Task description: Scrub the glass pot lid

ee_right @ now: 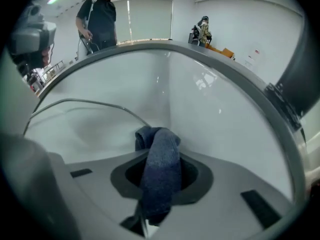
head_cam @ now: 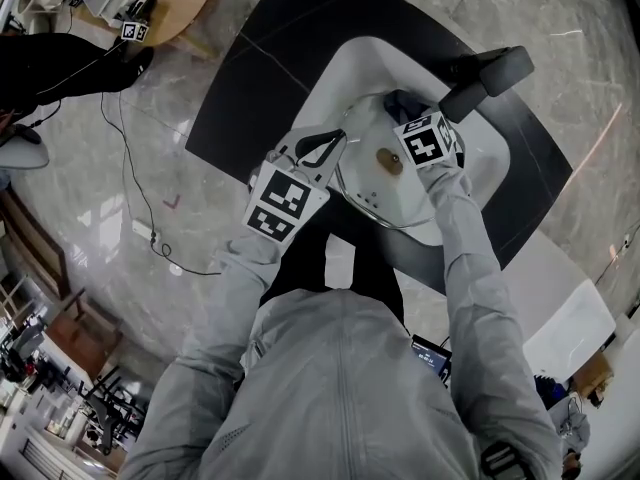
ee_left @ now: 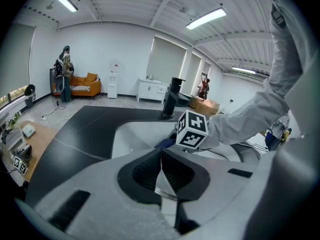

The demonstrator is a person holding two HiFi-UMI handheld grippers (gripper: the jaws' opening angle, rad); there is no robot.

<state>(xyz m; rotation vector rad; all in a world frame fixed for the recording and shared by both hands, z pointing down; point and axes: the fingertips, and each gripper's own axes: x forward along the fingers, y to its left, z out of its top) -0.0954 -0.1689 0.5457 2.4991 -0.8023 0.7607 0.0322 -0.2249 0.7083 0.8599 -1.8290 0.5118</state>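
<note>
**LID IN SINK, BOTH TONGS ENGAGED**

Head view: glass pot lid [head_cam: 372, 196] lies inside white sink [head_cam: 350, 60], which is set in black counter [head_cam: 255, 78]. Left tongs [head_cam: 335, 146] at lid's left rim. Right tongs [head_cam: 402, 108] at lid's far side w/ blue cloth [head_cam: 398, 98]. Black faucet [head_cam: 488, 76] stands at sink's right.

Left gripper view: left tongs [ee_left: 161, 160] clenched on lid's thin metal rim, jaws nearly meeting. Right tongs' marker cube [ee_left: 192, 130] just beyond, cloth beside it.

Right gripper view: right tongs [ee_right: 159, 186] clamped on cloth, which bunches up over the jaws. Lid's rim arcs at left against sink wall. Can't tell if cloth touches glass.
</note>
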